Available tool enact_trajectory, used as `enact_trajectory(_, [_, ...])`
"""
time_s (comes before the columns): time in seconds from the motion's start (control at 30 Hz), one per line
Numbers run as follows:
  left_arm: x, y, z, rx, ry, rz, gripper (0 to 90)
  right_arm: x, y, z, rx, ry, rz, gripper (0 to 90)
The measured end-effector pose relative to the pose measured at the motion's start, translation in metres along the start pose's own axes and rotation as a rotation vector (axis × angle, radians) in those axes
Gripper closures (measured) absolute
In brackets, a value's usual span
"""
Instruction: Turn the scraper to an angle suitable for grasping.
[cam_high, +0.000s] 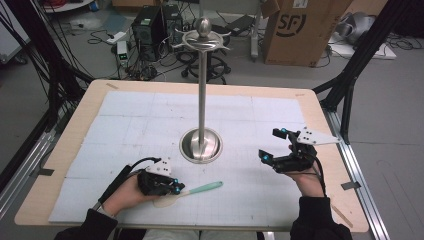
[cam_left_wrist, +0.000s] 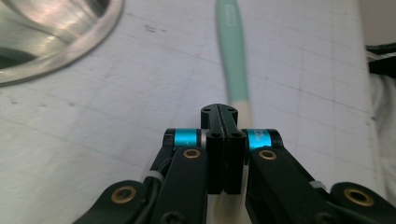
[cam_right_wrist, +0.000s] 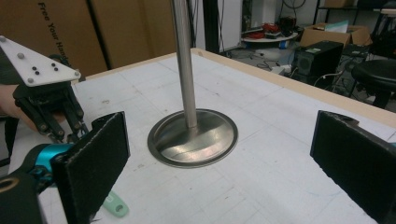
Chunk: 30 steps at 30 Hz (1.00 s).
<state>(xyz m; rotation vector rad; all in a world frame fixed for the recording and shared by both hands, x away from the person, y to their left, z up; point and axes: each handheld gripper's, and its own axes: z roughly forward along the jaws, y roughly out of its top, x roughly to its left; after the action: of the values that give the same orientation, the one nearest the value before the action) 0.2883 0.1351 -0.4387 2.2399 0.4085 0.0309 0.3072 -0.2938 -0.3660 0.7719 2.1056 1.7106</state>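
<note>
Left tongs (cam_high: 176, 189) clamped on spatula (cam_high: 192, 192), right tongs (cam_high: 270, 145) wide open, steel stand (cam_high: 201, 145) between

Steel stand (cam_right_wrist: 192, 135) between wide-apart black jaws

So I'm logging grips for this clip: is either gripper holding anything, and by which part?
The left gripper is shut on the spatula at its pale neck, just below the green handle. The right gripper is open, holding nothing.
</note>
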Motion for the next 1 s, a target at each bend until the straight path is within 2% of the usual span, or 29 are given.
enact_trajectory(0.1, [0.005, 0.004, -0.013, -0.060, 0.044, -0.024, 89.8, -0.001, 0.000, -0.002, -0.004, -0.002, -0.001, 3.7])
enact_trajectory(0.17, [0.008, 0.006, -0.024, -0.124, 0.072, -0.053, 89.7, -0.002, 0.000, -0.003, -0.005, -0.008, 0.006, 3.7])
enact_trajectory(0.23, [0.012, 0.008, -0.034, -0.165, 0.095, -0.066, 89.6, -0.003, 0.000, -0.004, -0.010, -0.012, 0.004, 3.7])
enact_trajectory(0.3, [0.014, 0.008, -0.038, -0.181, 0.107, -0.068, 87.4, -0.003, 0.000, -0.005, -0.008, -0.013, 0.007, 3.7])
enact_trajectory(0.4, [0.019, 0.008, -0.050, -0.210, 0.141, -0.080, 79.6, -0.004, -0.001, -0.005, -0.002, -0.020, 0.009, 3.7])
enact_trajectory(0.43, [0.022, 0.008, -0.057, -0.241, 0.151, -0.062, 73.1, -0.004, -0.002, -0.005, 0.001, -0.021, 0.008, 3.7])
enact_trajectory(0.47, [0.022, 0.008, -0.057, -0.241, 0.151, -0.062, 65.8, -0.004, -0.002, -0.005, 0.004, -0.022, 0.005, 3.7])
enact_trajectory(0.5, [0.025, 0.008, -0.065, -0.271, 0.148, -0.077, 61.8, -0.003, -0.002, -0.005, 0.005, -0.022, 0.005, 3.8])
enact_trajectory(0.57, [0.027, 0.008, -0.068, -0.289, 0.146, -0.069, 48.7, -0.003, -0.003, -0.005, 0.006, -0.023, 0.004, 3.7])
enact_trajectory(0.6, [0.028, 0.008, -0.074, -0.319, 0.188, -0.096, 38.9, -0.002, -0.003, -0.006, 0.009, -0.020, 0.009, 3.7])
enact_trajectory(0.67, [0.030, 0.008, -0.076, -0.330, 0.197, -0.110, 26.5, -0.002, -0.003, -0.006, 0.007, -0.023, 0.011, 3.7])
enact_trajectory(0.7, [0.031, 0.006, -0.080, -0.341, 0.254, -0.095, 21.5, -0.002, -0.003, -0.005, 0.006, -0.024, 0.008, 3.7])
enact_trajectory(0.73, [0.031, 0.006, -0.080, -0.341, 0.254, -0.095, 18.8, -0.002, -0.003, -0.005, 0.006, -0.025, 0.005, 3.7])
enact_trajectory(0.77, [0.032, 0.003, -0.082, -0.331, 0.247, -0.107, 20.7, -0.002, -0.003, -0.004, 0.009, -0.019, 0.007, 3.7])
enact_trajectory(0.83, [0.032, 0.003, -0.083, -0.331, 0.249, -0.100, 16.7, -0.002, -0.003, -0.003, 0.011, -0.019, 0.003, 3.7])
enact_trajectory(0.87, [0.032, 0.003, -0.083, -0.342, 0.266, -0.100, 14.4, -0.002, -0.003, -0.003, 0.011, -0.019, 0.002, 3.7])
enact_trajectory(1.0, [0.030, 0.003, -0.084, -0.343, 0.246, -0.101, 13.1, -0.001, -0.003, -0.002, 0.016, -0.013, 0.001, 3.7])
